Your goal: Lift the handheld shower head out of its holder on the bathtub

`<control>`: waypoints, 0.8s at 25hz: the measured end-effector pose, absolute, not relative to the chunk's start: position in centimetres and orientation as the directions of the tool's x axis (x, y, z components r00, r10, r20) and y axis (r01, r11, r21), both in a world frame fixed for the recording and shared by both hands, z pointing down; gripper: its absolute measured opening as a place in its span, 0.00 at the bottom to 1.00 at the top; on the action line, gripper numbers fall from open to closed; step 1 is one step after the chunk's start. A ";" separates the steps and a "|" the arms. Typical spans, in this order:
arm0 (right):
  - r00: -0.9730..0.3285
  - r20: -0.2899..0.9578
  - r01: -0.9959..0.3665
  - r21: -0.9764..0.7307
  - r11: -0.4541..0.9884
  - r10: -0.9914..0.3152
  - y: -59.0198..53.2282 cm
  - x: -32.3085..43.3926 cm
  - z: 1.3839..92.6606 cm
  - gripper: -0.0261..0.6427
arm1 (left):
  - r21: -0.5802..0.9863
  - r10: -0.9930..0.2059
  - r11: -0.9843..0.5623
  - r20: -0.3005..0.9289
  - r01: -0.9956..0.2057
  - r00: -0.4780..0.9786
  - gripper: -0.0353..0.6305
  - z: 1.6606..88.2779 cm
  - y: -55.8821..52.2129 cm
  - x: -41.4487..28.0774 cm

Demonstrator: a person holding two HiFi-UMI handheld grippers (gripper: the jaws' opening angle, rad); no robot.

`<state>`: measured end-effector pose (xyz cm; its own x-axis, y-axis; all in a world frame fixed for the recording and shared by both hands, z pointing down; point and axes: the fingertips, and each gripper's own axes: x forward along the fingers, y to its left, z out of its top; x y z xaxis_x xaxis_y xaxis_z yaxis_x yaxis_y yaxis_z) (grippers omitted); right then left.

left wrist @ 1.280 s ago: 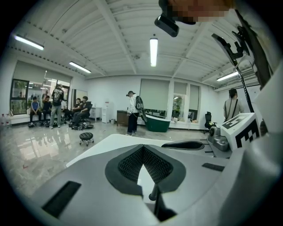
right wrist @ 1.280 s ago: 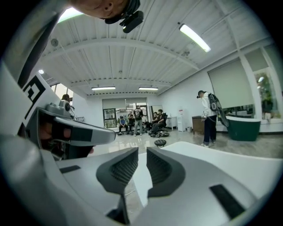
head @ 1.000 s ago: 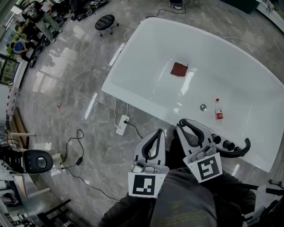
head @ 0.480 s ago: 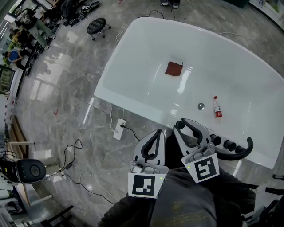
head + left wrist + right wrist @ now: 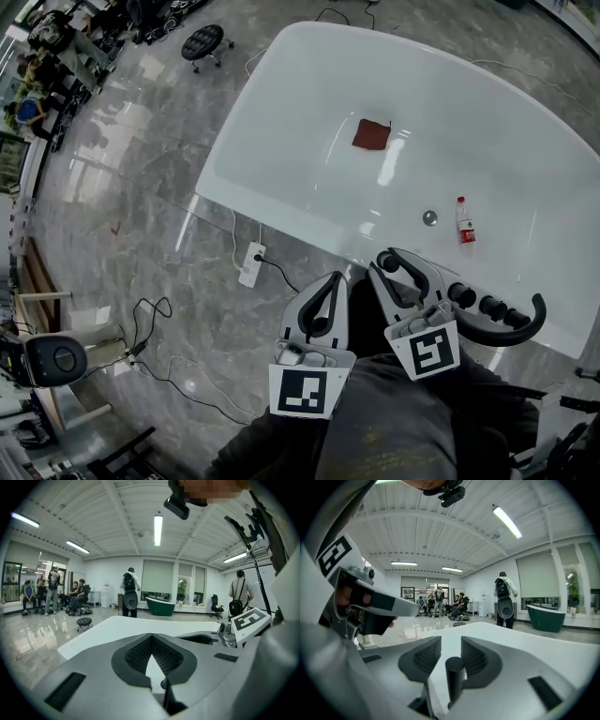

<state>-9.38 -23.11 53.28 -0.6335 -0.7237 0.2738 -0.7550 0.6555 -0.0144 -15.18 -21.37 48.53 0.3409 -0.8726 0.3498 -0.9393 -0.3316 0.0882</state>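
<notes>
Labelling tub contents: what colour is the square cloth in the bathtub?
The small square cloth is reddish brown; head view shows it best.

The bathtub (image 5: 281, 122) basin is lying mostly open, with only a red cloth (image 5: 372, 135) and a small bottle (image 5: 465, 222) taking up room. Black knobs (image 5: 478, 302) and a curved black pipe (image 5: 525, 328) are crowding the near rim (all close together). A power strip (image 5: 251, 264) and cables (image 5: 155, 319) are trailing across the floor (image 5: 122, 187).

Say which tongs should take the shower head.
Right. The right tongs, just opening, straddle a black upright fitting near the black knobs; the left tongs are shut and farther away.
</notes>
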 end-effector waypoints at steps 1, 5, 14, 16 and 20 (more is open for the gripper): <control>-0.631 0.275 -0.757 -0.013 0.654 -0.725 -23.2 -9.4 53.7 0.21 | 0.090 -0.872 -0.329 0.354 -0.940 0.339 0.06 48.9 -21.5 -15.3; -0.609 0.253 -0.771 0.034 0.636 -0.752 -23.6 -9.1 54.5 0.21 | 0.085 -0.863 -0.336 0.371 -0.938 0.342 0.06 50.4 -21.6 -15.4; -0.569 0.223 -0.801 0.070 0.595 -0.792 -24.1 -8.5 54.2 0.22 | 0.090 -0.848 -0.345 0.397 -0.934 0.351 0.06 51.8 -21.9 -15.6; -0.572 0.258 -0.792 0.072 0.606 -0.779 -24.2 -8.7 55.0 0.26 | 0.091 -0.847 -0.345 0.399 -0.934 0.351 0.06 51.8 -22.0 -15.7; -0.557 0.301 -0.800 0.056 0.598 -0.774 -24.8 -8.4 57.0 0.26 | 0.089 -0.842 -0.351 0.407 -0.932 0.355 0.06 52.2 -22.5 -15.7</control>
